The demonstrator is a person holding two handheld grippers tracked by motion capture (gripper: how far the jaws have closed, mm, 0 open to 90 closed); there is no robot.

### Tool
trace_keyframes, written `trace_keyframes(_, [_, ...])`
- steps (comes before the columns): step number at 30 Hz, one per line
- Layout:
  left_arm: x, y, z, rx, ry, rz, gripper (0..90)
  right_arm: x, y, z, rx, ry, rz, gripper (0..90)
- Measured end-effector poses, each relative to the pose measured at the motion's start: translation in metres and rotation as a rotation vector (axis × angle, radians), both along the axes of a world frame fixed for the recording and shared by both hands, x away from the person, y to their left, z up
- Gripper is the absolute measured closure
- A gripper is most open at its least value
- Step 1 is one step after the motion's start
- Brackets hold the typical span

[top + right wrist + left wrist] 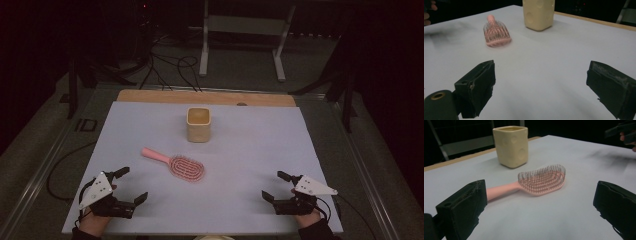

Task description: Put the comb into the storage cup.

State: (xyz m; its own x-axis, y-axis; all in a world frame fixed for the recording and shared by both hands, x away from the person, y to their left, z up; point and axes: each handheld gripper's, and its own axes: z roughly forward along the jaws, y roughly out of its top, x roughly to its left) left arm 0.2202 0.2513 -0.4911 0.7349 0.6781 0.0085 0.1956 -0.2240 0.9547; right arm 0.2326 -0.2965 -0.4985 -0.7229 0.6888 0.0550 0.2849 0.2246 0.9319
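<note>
Item 1: table [150, 220], topped by a pale lavender-white sheet, with a strip of bare wood showing along its far edge. Dark floor, cables and a metal frame lie beyond that far edge.

Item 2: cup [199, 124], cream-yellow, squarish with rounded corners and shallow round dimples on its sides. Stands upright, open mouth up, near the middle of the far edge, a little inward from the wooden strip.

Item 3: hairbrush [176, 164], pink, oval vented head with bristles facing up, lying flat near the centre of the surface, on the near side of the cup and apart from it. Its handle points toward the far left corner, its head toward the near right corner.

Item 4: left gripper [134, 185], held in a hand at the near left corner, grey three-cornered plate on top. Black jaws spread wide, nothing between them. In the left gripper view the hairbrush lies beyond the gap, with its handle running behind the left jaw.

Item 5: right gripper [276, 185], held in a hand at the near right corner, same grey plate. Jaws spread wide and empty over bare sheet; well apart from the hairbrush
</note>
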Motion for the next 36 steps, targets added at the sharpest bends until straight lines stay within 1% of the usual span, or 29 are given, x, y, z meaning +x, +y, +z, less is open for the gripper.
trace_keyframes(3, [0.000, 0.000, 0.000, 0.000, 0.000, 0.006, 0.1, 0.000, 0.000, -0.003, 0.000, -0.007, -0.001, 8.5])
trace_keyframes(4, [0.000, -0.001, 0.000, 0.014, -0.008, 0.008, 0.1, -0.001, 0.001, -0.005, -0.014, -0.003, 0.001, 8.5])
trace_keyframes(5, [0.000, -0.001, 0.000, 0.014, -0.008, 0.008, 0.1, -0.001, 0.001, -0.005, -0.014, -0.003, 0.001, 8.5])
trace_keyframes(6, [0.000, -0.002, -0.001, 0.017, -0.005, 0.007, 0.1, -0.001, 0.001, -0.005, -0.011, -0.013, 0.000, 8.6])
trace_keyframes(9, [0.000, -0.002, -0.001, 0.022, -0.005, 0.006, 0.1, -0.001, 0.001, -0.004, -0.006, -0.016, 0.000, 8.6])
trace_keyframes(10, [0.000, -0.003, -0.001, 0.029, -0.006, 0.012, 0.1, -0.001, 0.002, -0.005, -0.015, -0.018, 0.005, 8.6])
trace_keyframes(13, [0.000, -0.003, -0.001, 0.036, -0.002, 0.013, 0.1, -0.002, 0.003, -0.004, -0.003, -0.016, 0.019, 8.6])
trace_keyframes(15, [-0.001, -0.004, -0.001, 0.038, 0.005, 0.005, 0.1, -0.003, 0.004, -0.004, -0.007, -0.030, 0.026, 8.6])
trace_keyframes(16, [-0.002, -0.004, -0.001, 0.038, 0.007, 0.002, 0.1, -0.004, 0.005, -0.003, -0.002, -0.035, 0.030, 8.6])
trace_keyframes(18, [-0.003, -0.005, 0.000, 0.043, 0.000, -0.005, 0.1, -0.005, 0.008, -0.002, -0.010, -0.044, 0.032, 8.6])
trace_keyframes(20, [-0.004, -0.005, 0.000, 0.043, 0.000, -0.005, 0.1, -0.005, 0.008, -0.001, -0.011, -0.048, 0.032, 8.6])
trace_keyframes(21, [-0.005, -0.004, 0.001, 0.039, -0.007, -0.007, 0.1, -0.006, 0.011, -0.001, -0.017, -0.047, 0.039, 8.6])
trace_keyframes(26, [-0.006, -0.004, 0.003, 0.025, -0.006, -0.016, 0.1, -0.007, 0.012, 0.000, -0.018, -0.049, 0.039, 8.6])
trace_keyframes(30, [-0.007, -0.005, 0.006, 0.022, -0.004, -0.028, 0.1, -0.006, 0.013, 0.001, -0.005, -0.051, 0.040, 8.6])
trace_keyframes(31, [-0.007, -0.005, 0.007, 0.020, -0.001, -0.034, 0.1, -0.006, 0.013, 0.002, 0.009, -0.051, 0.043, 8.6])
trace_keyframes(33, [-0.008, -0.006, 0.008, 0.021, -0.002, -0.037, 0.1, -0.006, 0.013, 0.002, 0.016, -0.054, 0.046, 8.6])
trace_keyframes(36, [-0.008, -0.006, 0.010, 0.014, -0.001, -0.041, 0.1, -0.006, 0.012, 0.002, 0.015, -0.057, 0.043, 8.6])
